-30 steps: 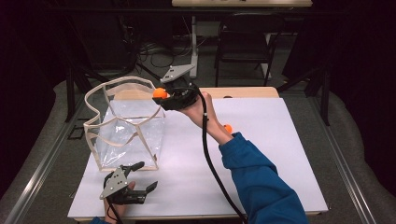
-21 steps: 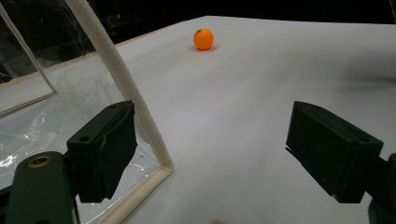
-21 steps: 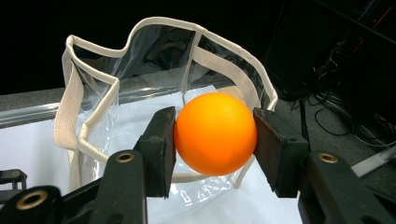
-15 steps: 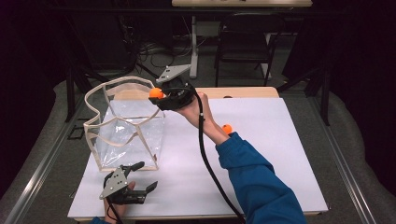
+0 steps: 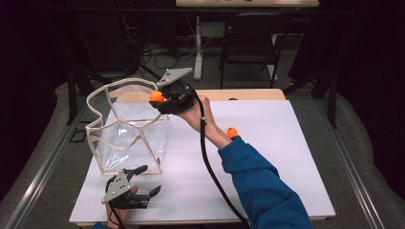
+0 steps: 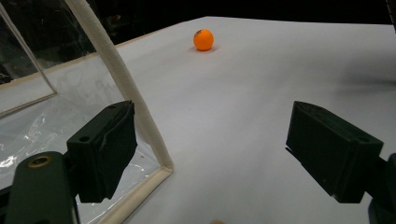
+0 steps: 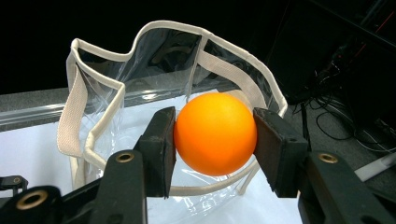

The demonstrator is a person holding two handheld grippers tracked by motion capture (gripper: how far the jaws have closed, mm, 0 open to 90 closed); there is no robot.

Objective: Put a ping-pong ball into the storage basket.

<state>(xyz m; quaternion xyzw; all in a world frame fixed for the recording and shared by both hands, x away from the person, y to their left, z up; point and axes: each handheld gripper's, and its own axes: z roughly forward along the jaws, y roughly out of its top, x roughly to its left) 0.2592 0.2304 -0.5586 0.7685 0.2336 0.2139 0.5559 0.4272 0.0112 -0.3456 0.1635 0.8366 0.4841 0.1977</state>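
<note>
Right hand-held gripper (image 7: 212, 140): clamped on an orange ball (image 7: 215, 133), over the clear bag's (image 5: 129, 133) rim.
Left hand-held gripper (image 6: 212, 154): jaws apart, nothing between, beside the bag.
Second ball (image 5: 231, 132): on the bench (image 5: 286, 157).

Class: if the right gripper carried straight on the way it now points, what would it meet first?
Probably the clear plastic bag with cream trim: the right gripper, shut on an orange ball, points into its open mouth, though depth is uncertain.

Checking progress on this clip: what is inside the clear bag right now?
Through the clear bag I can make out no ball lying inside. One orange ball is clamped in the right gripper above its open rim; another ball lies on the table.
</note>
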